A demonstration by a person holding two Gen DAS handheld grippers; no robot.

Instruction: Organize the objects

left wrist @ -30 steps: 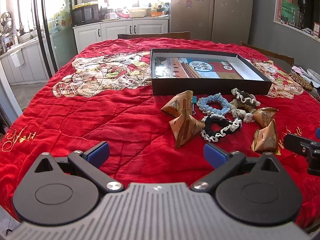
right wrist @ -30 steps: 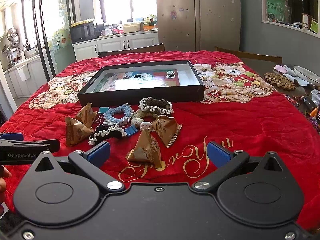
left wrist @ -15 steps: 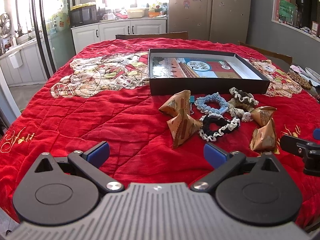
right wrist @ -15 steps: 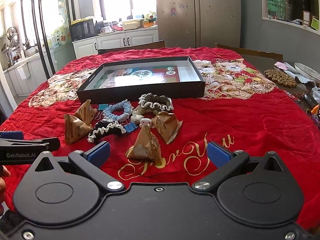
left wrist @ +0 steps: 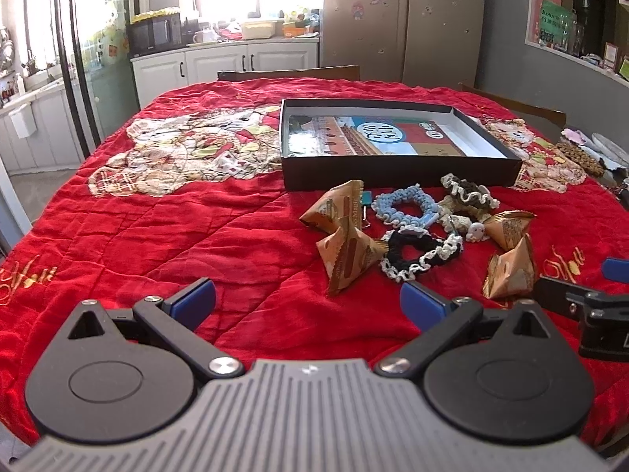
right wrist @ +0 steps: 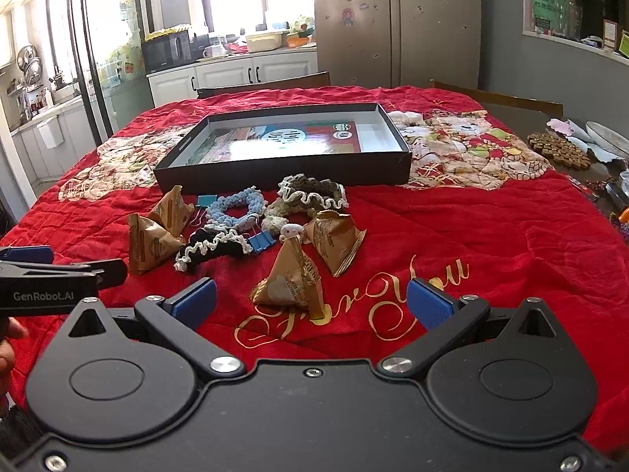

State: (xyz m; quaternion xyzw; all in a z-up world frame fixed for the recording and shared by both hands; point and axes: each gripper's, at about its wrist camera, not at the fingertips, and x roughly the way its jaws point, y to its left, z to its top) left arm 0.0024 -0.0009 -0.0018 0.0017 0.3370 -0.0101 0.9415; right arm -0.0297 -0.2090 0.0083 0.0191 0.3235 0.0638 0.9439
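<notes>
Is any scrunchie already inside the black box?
No, the shallow black cardboard box holds only a printed sheet; the light blue crocheted scrunchie lies outside.

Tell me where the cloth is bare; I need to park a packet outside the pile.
Bare red cloth runs left of the packets, up to the patchwork. More lies right of the pile around the gold lettering. Crowded: the scrunchies and clips before the black box.

A worktop under a red quilted cloth (right wrist: 491, 236) carries a shallow black cardboard box (right wrist: 283, 171), brown triangular packets (right wrist: 291, 279), crocheted scrunchies (right wrist: 236, 206) and blue binder clips (right wrist: 261, 240).
</notes>
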